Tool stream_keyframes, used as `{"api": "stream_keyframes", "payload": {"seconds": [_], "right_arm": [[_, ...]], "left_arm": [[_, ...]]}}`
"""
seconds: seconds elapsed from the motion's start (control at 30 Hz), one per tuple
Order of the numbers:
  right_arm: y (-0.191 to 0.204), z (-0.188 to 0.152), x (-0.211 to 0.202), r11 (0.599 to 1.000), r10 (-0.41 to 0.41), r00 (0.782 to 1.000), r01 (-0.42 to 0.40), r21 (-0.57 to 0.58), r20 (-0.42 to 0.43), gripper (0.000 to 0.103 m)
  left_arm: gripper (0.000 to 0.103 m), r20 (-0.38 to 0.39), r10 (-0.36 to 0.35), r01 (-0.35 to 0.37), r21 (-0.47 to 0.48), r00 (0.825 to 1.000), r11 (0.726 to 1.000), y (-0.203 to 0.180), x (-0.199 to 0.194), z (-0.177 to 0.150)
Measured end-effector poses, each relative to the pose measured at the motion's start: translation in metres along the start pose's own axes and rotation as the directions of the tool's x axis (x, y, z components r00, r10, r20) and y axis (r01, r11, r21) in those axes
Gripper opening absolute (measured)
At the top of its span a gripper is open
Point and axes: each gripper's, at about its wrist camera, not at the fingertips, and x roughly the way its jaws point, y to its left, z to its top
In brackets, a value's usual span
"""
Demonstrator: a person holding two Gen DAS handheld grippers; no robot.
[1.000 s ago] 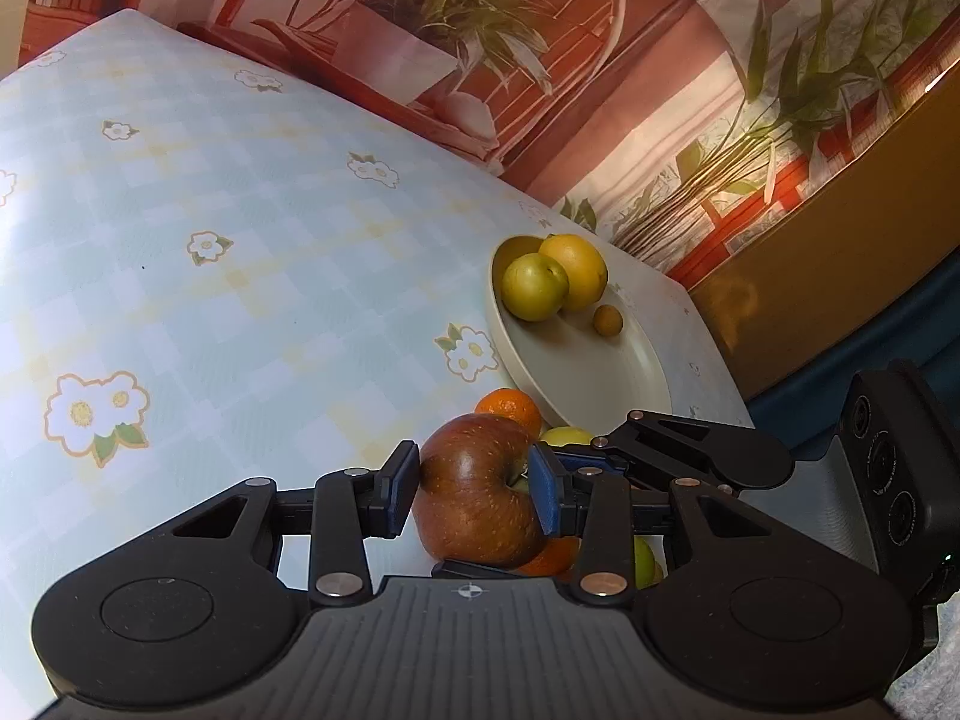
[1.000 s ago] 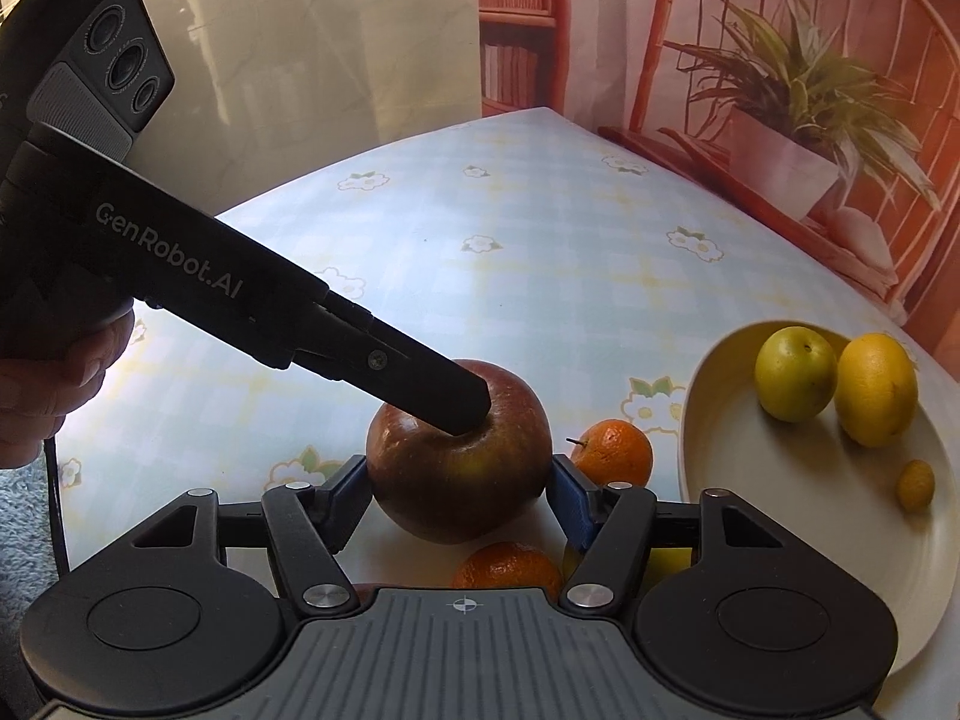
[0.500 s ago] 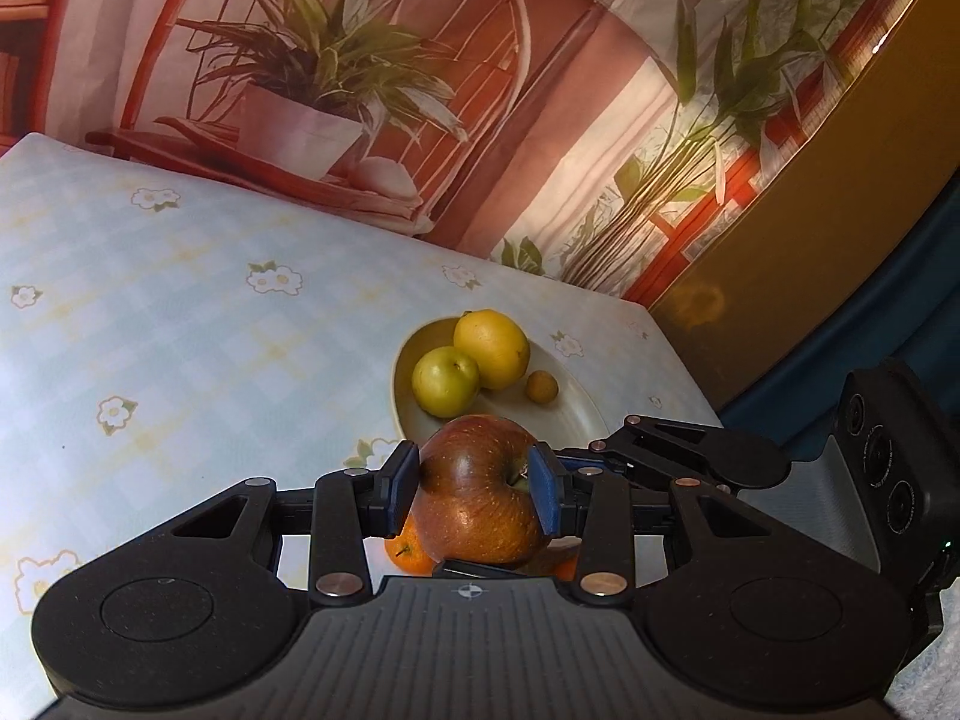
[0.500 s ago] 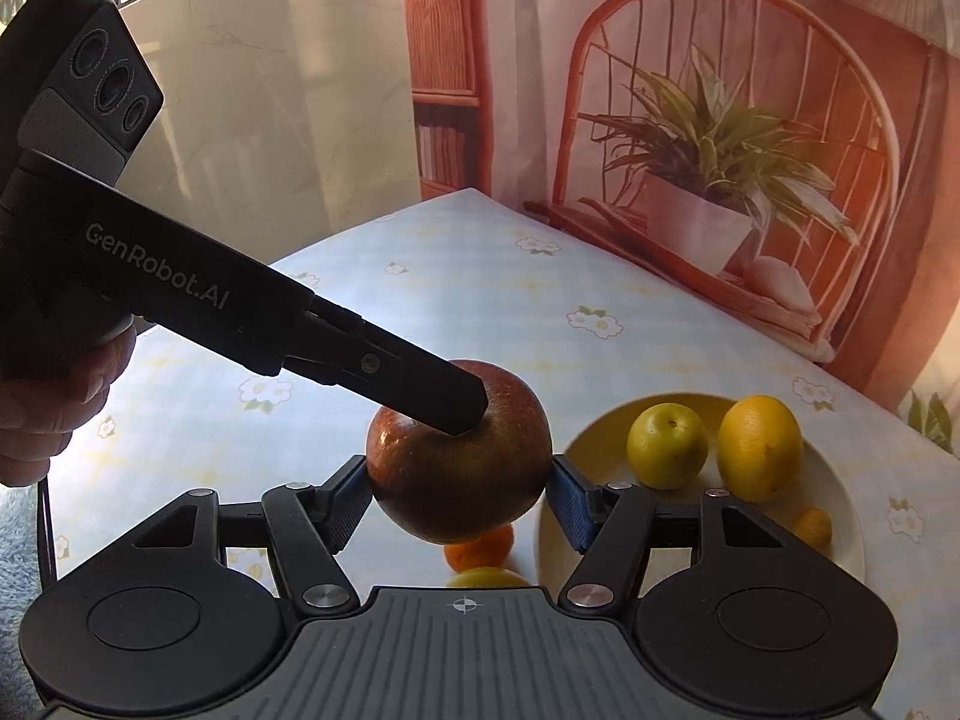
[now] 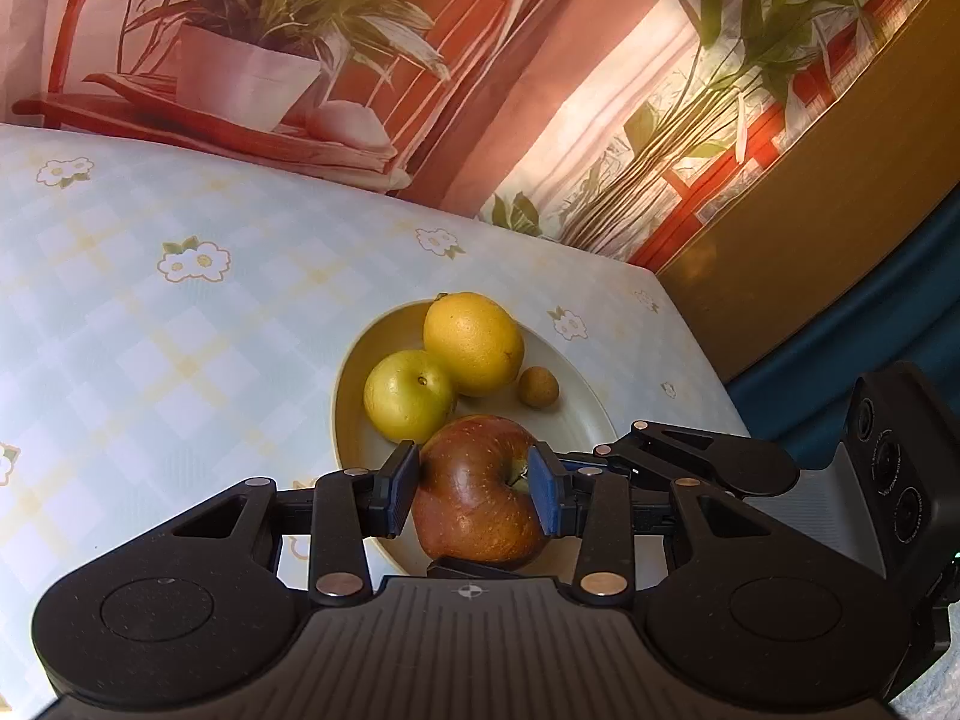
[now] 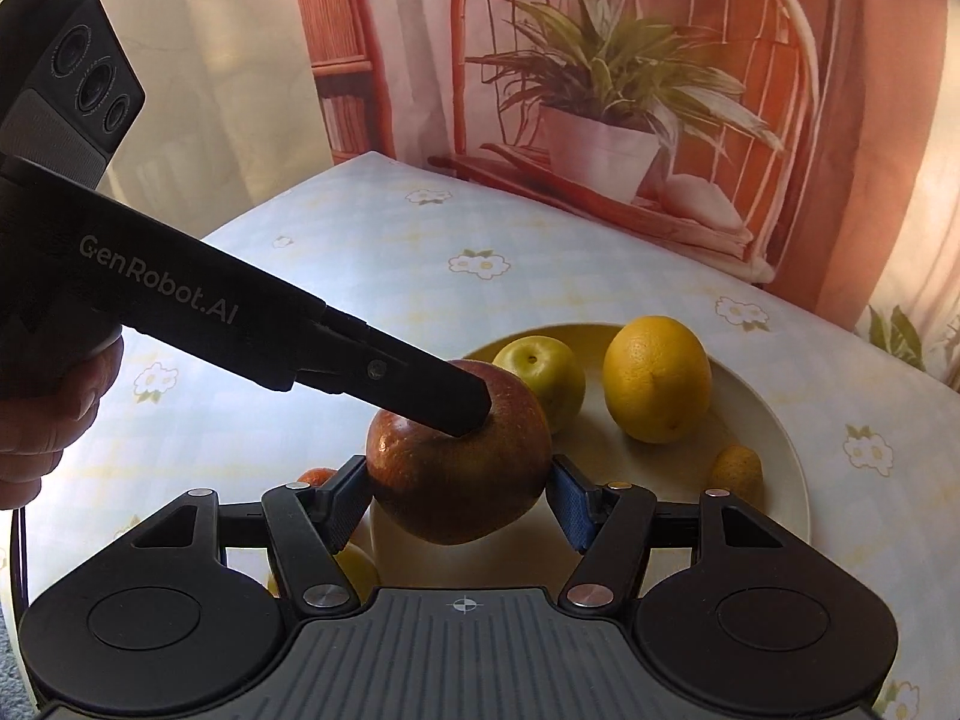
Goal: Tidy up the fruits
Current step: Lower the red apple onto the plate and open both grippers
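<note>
A large red apple (image 5: pixel 474 498) (image 6: pixel 456 480) hangs over the near edge of a cream plate (image 5: pixel 588 414) (image 6: pixel 774 450). Both grippers grip it at once. My left gripper (image 5: pixel 474 495) is shut on its sides, blue pads pressed in. My right gripper (image 6: pixel 459 504) clamps it from another side. In the right wrist view the left gripper's black finger (image 6: pixel 420 387) lies across the apple's top. On the plate lie a green apple (image 5: pixel 408 396) (image 6: pixel 540 375), a big yellow citrus (image 5: pixel 474 342) (image 6: pixel 657 378) and a small brown fruit (image 5: pixel 538 386) (image 6: pixel 735 471).
A mandarin (image 6: pixel 318 476) and a yellow-green fruit (image 6: pixel 357 564) lie on the flowered tablecloth (image 5: pixel 150 324), half hidden behind my right gripper. A printed backdrop with a potted plant (image 6: pixel 600 138) rises behind the table. A person's hand (image 6: pixel 54 414) holds the left gripper.
Both grippers have carried the red apple together from above the loose mandarins to above the plate's near edge. The plate and its fruits now sit closer and more central in both views.
</note>
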Motion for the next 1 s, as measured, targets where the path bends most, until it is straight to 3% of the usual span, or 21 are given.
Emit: {"api": "stream_keyframes", "payload": {"seconds": [0.13, 0.83, 1.0], "right_arm": [[-0.007, 0.0, 0.011, 0.999, 0.005, 1.0, -0.005, 0.034, -0.006, 0.059], [-0.006, 0.01, 0.031, 0.995, -0.051, 0.998, 0.048, 0.086, 0.029, 0.061], [-0.004, 0.007, 0.021, 0.995, -0.05, 0.998, 0.046, 0.084, 0.043, 0.068]], "left_arm": [[0.042, -0.011, 0.016, -0.016, -0.02, 1.0, 1.0, 0.007, 0.006, 0.004], [0.04, 0.11, 0.153, -0.149, -0.047, 0.982, 0.988, 0.018, -0.025, 0.008], [0.04, 0.14, 0.188, -0.185, -0.035, 0.972, 0.982, 0.013, -0.039, 0.004]]}}
